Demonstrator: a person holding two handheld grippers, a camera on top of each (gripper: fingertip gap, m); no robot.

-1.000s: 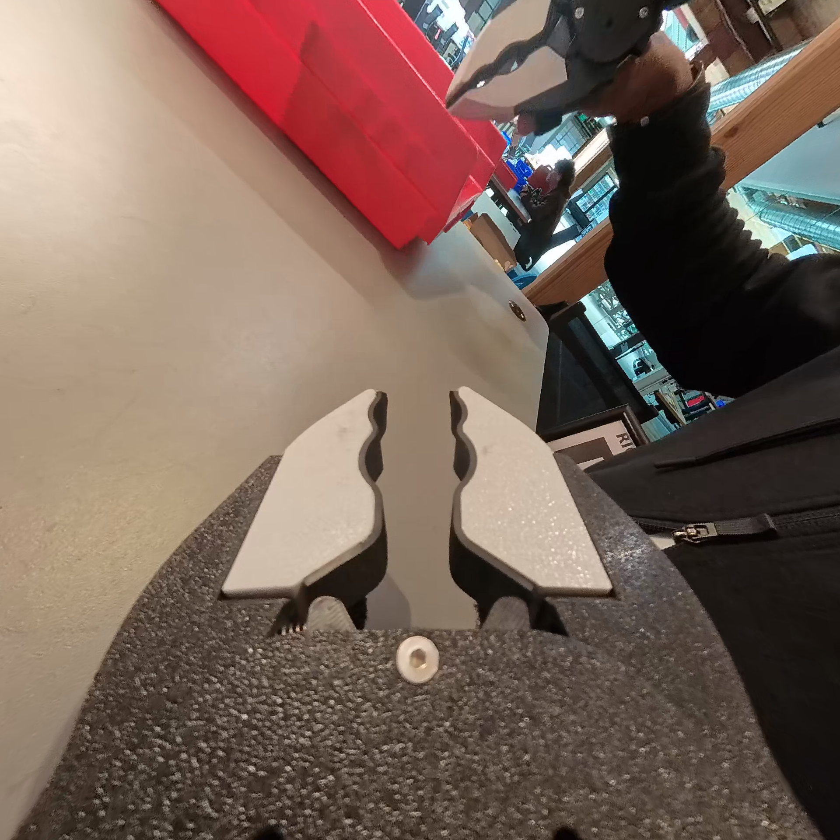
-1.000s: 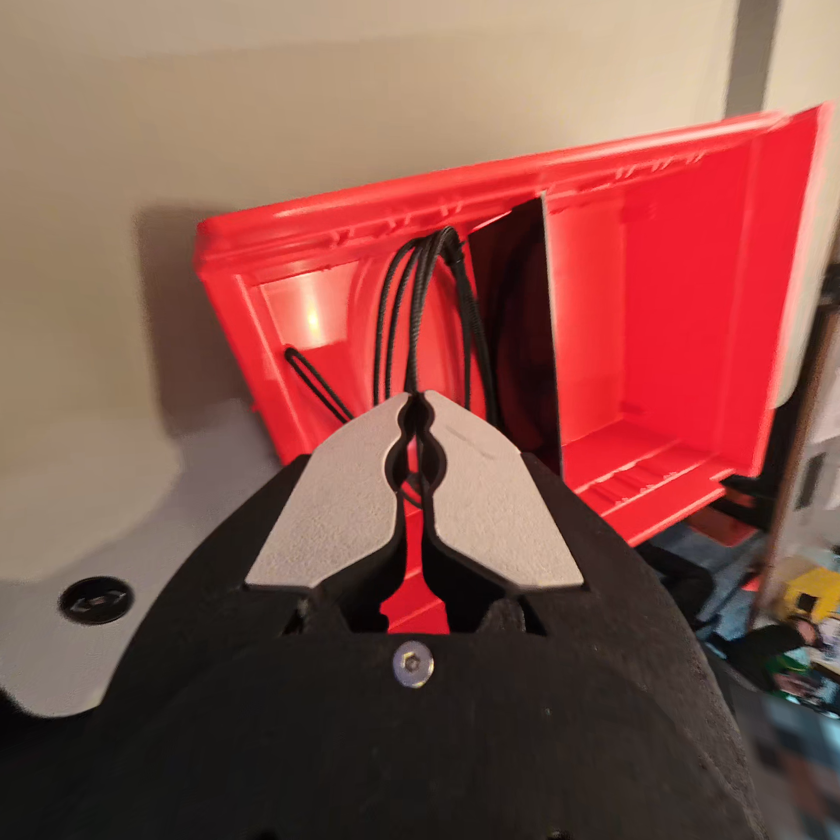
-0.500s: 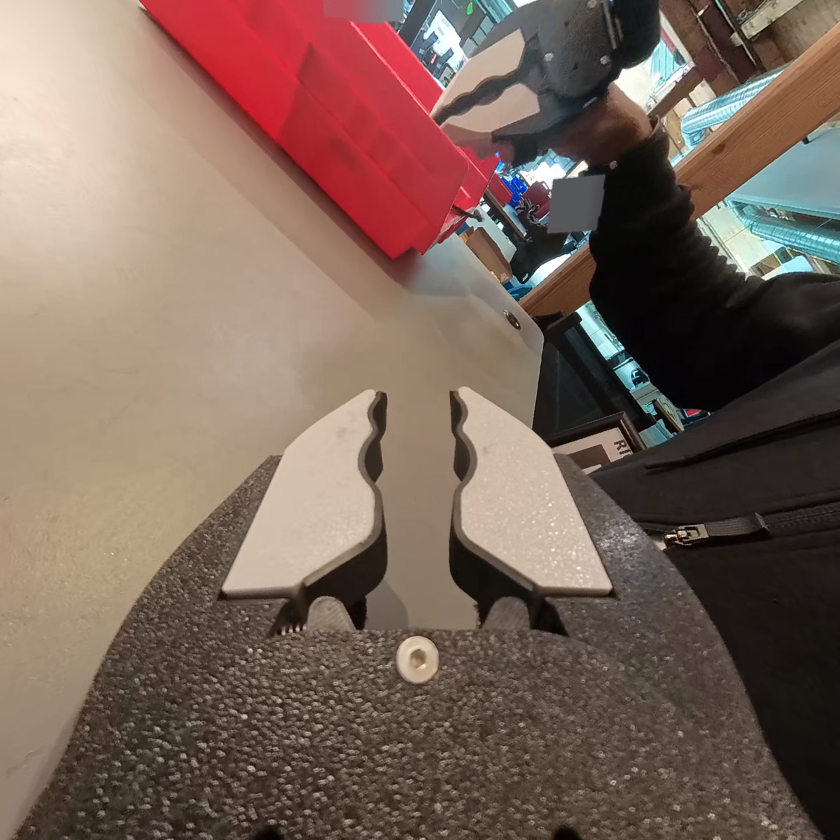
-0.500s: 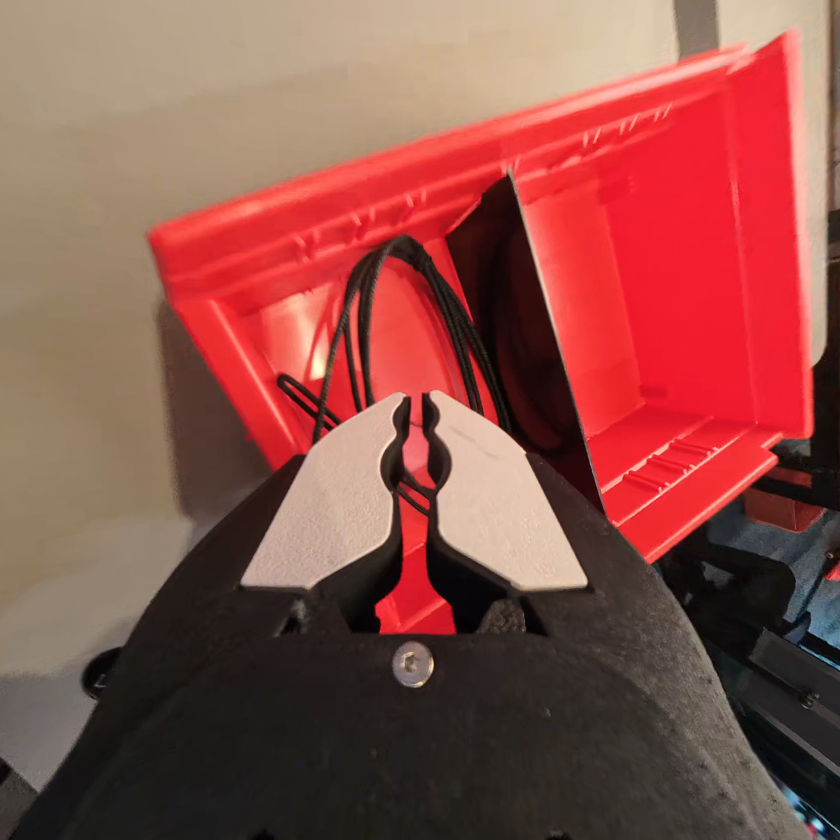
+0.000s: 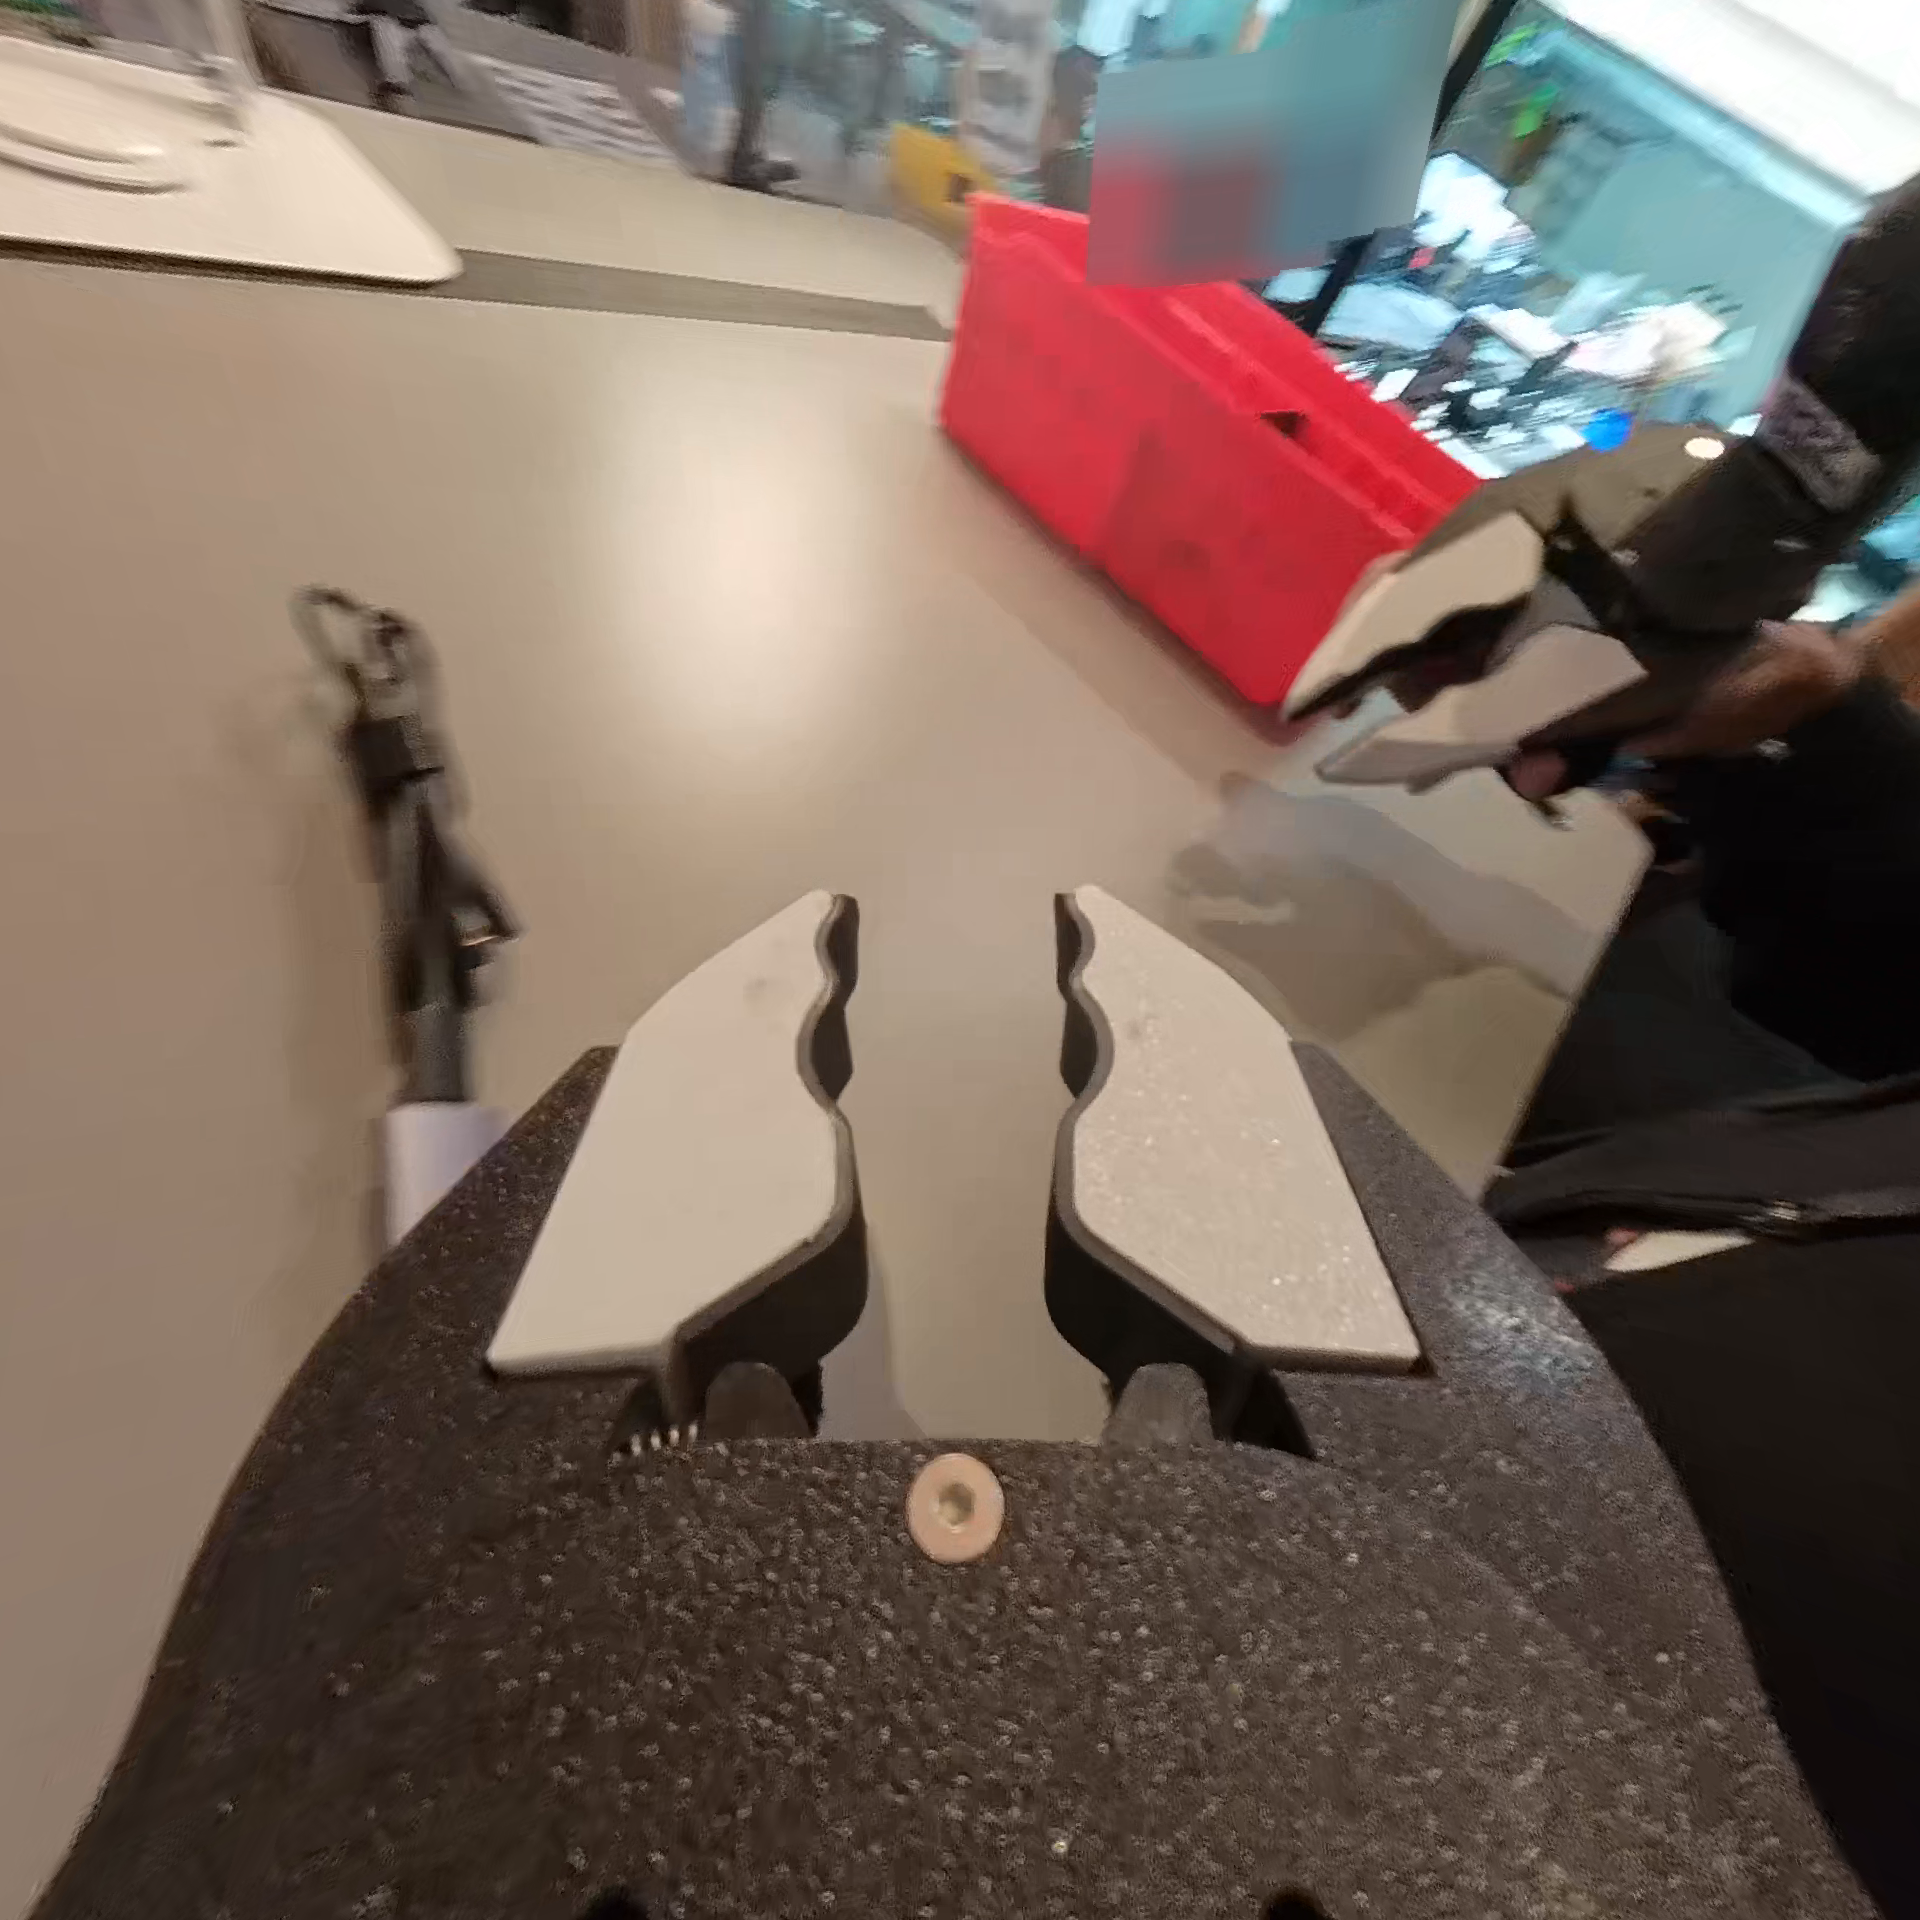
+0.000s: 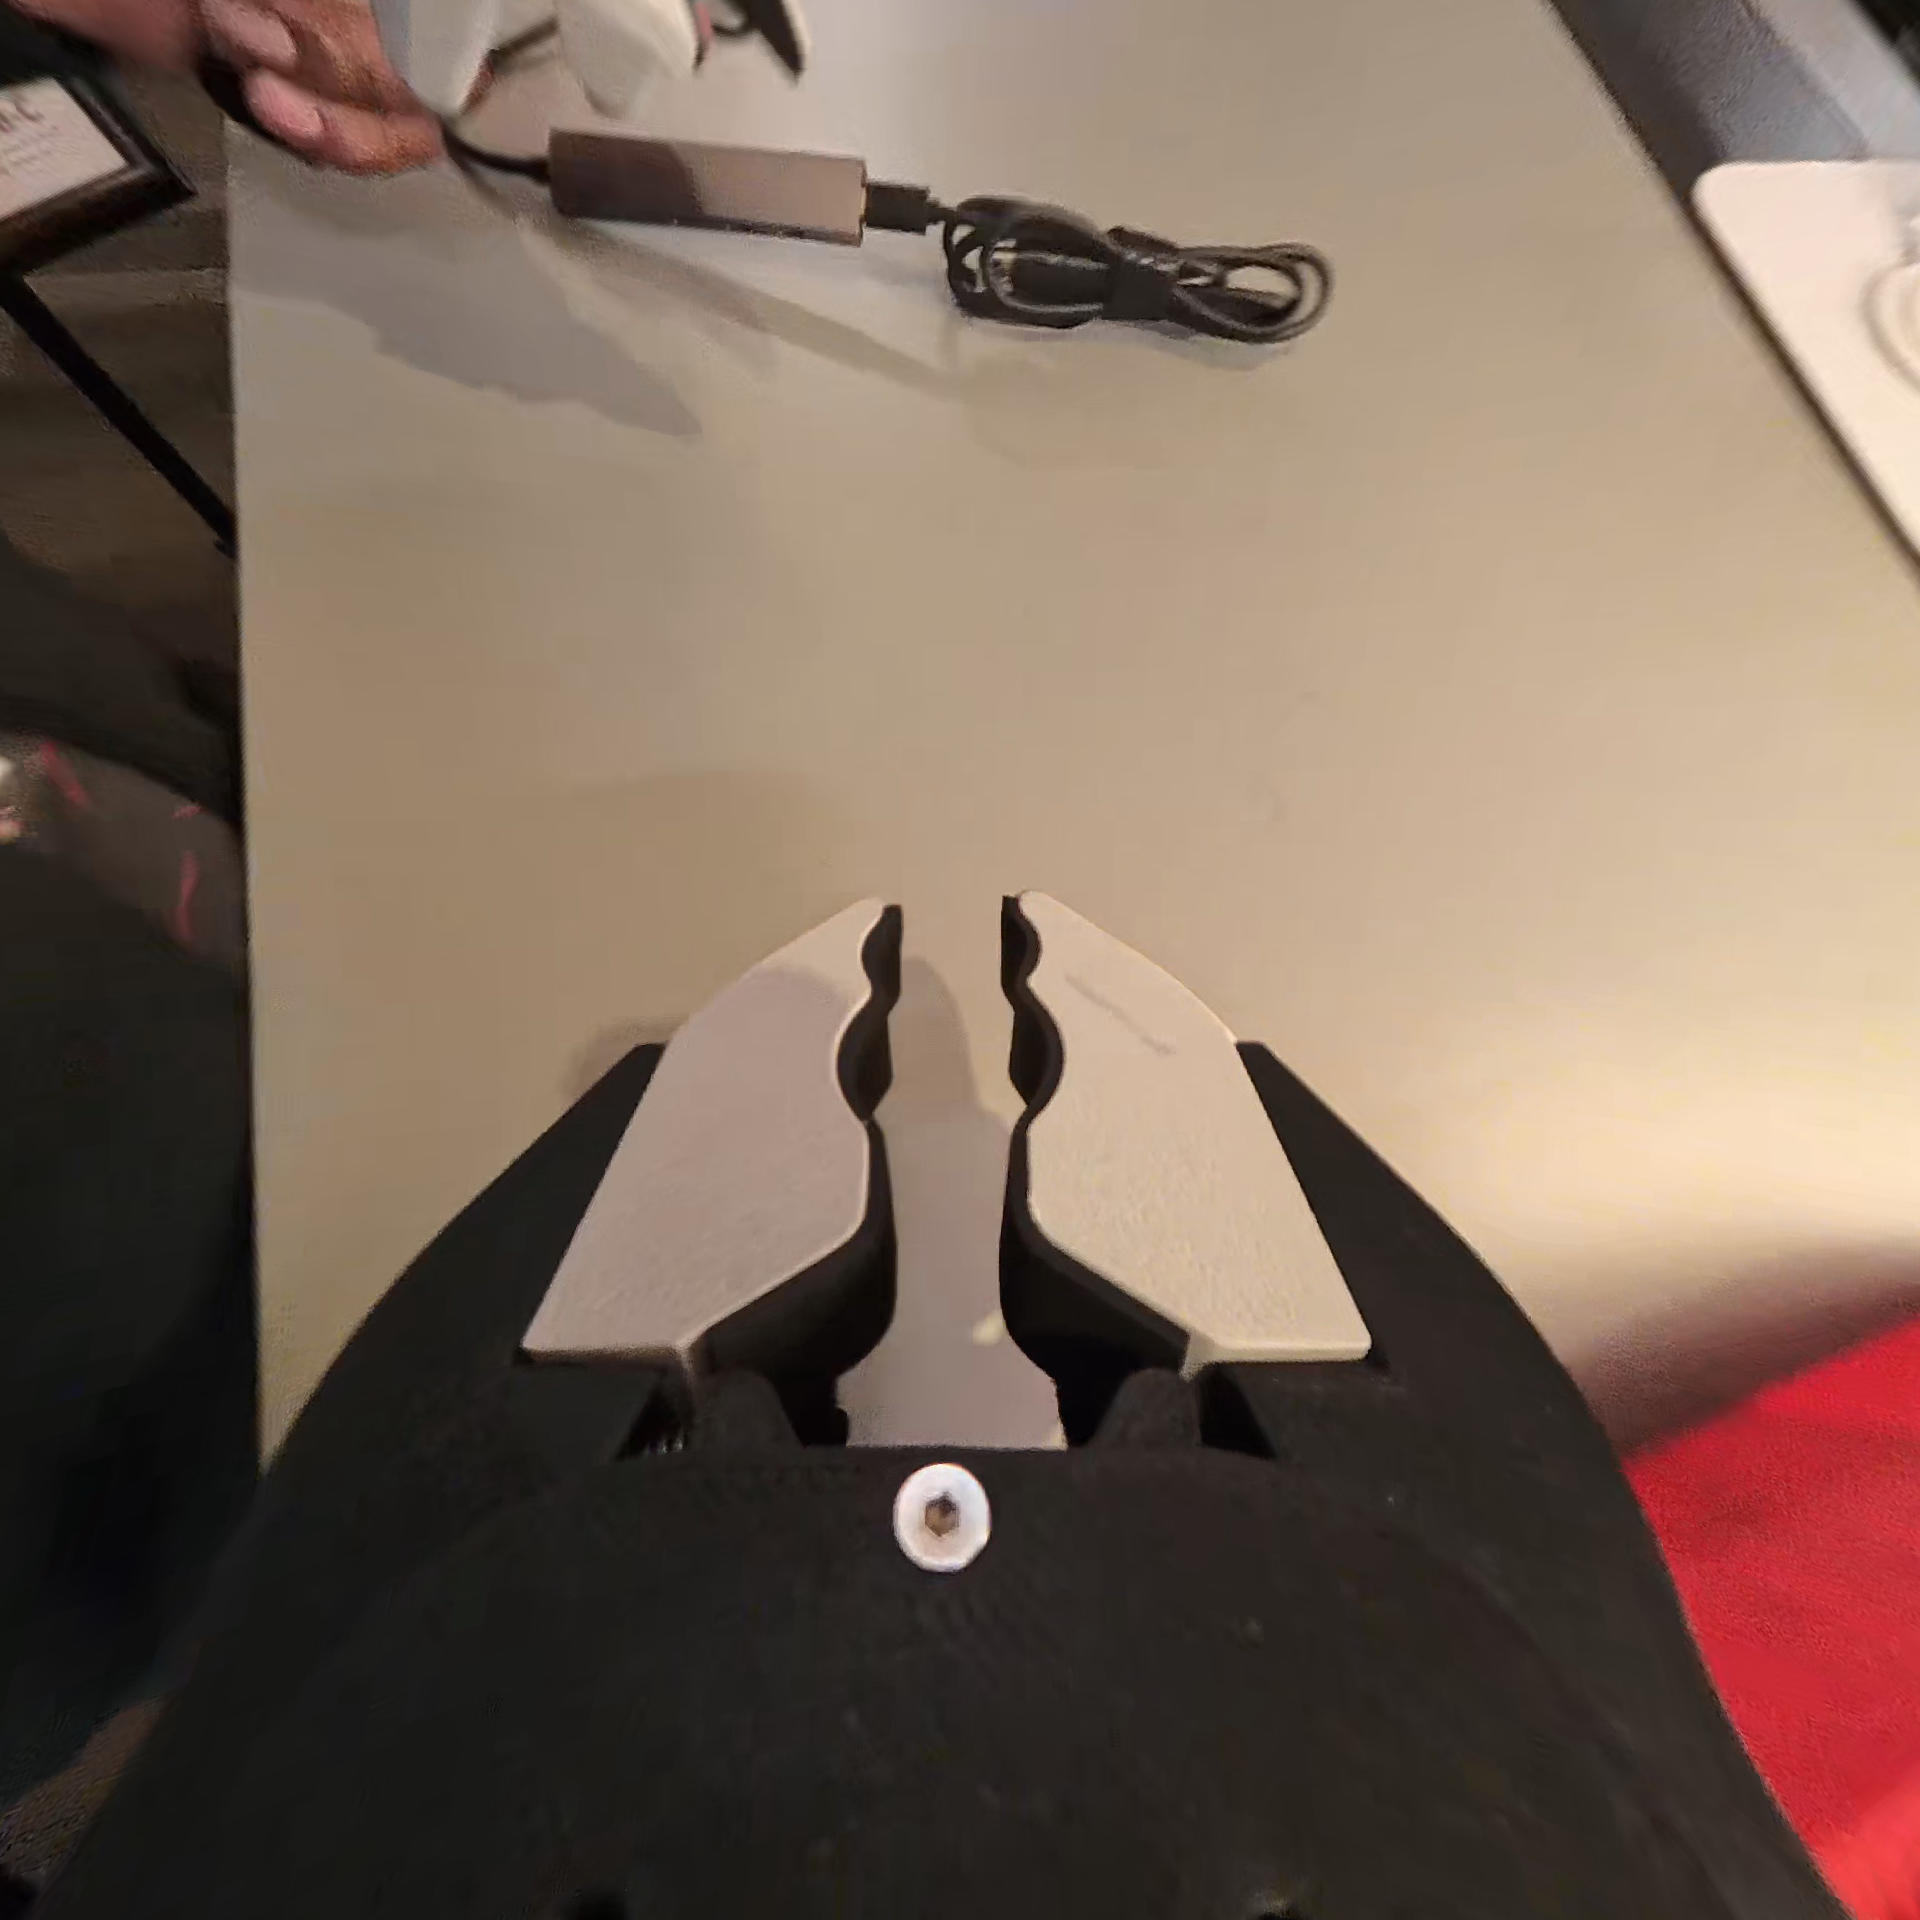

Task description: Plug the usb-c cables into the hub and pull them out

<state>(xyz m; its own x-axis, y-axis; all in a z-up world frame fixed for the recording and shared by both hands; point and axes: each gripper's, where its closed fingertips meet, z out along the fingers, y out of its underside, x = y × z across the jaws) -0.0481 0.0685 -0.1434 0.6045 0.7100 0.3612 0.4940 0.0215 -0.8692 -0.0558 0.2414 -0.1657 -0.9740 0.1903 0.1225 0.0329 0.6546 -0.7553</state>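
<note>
A grey hub [image 6: 707, 192] lies on the beige table at the far side of the right wrist view. A black cable's connector [image 6: 902, 208] sits at its right end, and the tied cable bundle [image 6: 1132, 275] lies just beyond. The bundle shows blurred in the left wrist view [image 5: 405, 810], with the hub's pale end [image 5: 426, 1153] below it. My left gripper [image 5: 956, 914] is open and empty, right of the hub. My right gripper [image 6: 951, 914] is open and empty over bare table, well short of the hub; it also shows in the left wrist view [image 5: 1455, 665].
A red bin [image 5: 1174, 436] stands at the table's far right and shows at the lower right of the right wrist view [image 6: 1787, 1558]. A white pad [image 5: 208, 177] lies at the far edge. A hand [image 6: 312, 94] holds the left gripper near the hub's lead. The table edge [image 6: 239, 727] runs along the left. The left gripper's tips are roughly 20 cm from the right gripper's.
My right gripper was shut on black cable loops over the red bin; it is now open, empty and over the table. The left view has swung round onto the hub and bundle.
</note>
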